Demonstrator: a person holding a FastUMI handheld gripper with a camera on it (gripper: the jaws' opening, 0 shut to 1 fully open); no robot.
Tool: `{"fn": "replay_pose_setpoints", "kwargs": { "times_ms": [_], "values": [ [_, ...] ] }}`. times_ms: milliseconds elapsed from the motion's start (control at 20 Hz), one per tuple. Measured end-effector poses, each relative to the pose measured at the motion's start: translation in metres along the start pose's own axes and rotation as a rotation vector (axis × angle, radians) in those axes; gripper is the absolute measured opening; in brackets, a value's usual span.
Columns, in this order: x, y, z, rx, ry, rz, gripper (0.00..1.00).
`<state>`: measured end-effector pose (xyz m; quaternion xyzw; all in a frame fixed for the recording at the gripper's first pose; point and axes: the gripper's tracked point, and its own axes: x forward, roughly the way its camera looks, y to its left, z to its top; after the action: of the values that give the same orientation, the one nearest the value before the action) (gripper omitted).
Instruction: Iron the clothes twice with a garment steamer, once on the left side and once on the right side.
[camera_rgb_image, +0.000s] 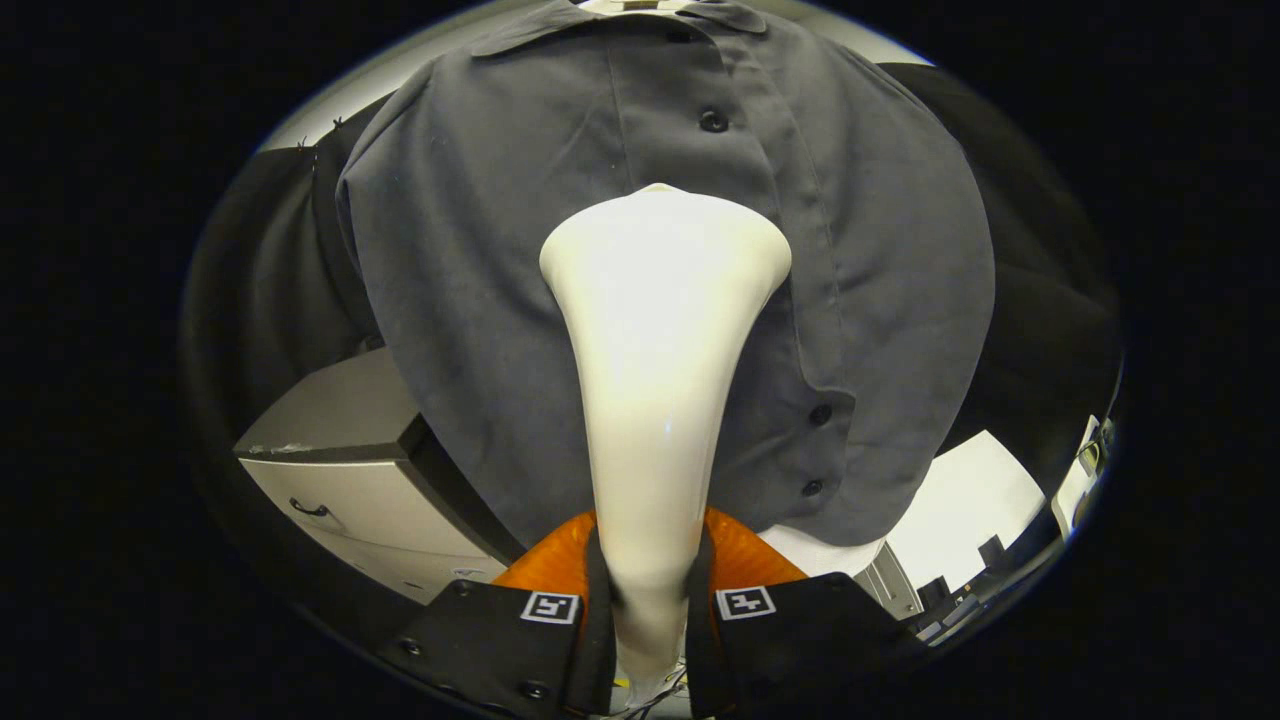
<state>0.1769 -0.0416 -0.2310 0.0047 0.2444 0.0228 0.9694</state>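
The grey button-up shirt (480, 260) hangs flat and broad straight ahead of my claw (648, 605), spreading well past it to both sides. Its placket with dark buttons (714, 121) runs down just right of the claw's line. Below and to the left stands a pale cabinet (350, 470) with a drawer handle. My claw is closed on the white garment steamer (660, 340), both fingers pressing its narrow handle, the wide head reaching forward toward the chest of the shirt. I judge I am in a pass near the middle. To do it well, I keep the head square to the cloth, lightly touching, and move evenly down one side, staying clear of the buttons.
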Motion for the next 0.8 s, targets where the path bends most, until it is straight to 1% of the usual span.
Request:
{"fn": "replay_pose_setpoints", "kwargs": {
  "times_ms": [800],
  "values": [
    [0.025, -0.012, -0.101, 0.029, 0.185, -0.033, 0.36]
  ]
}}
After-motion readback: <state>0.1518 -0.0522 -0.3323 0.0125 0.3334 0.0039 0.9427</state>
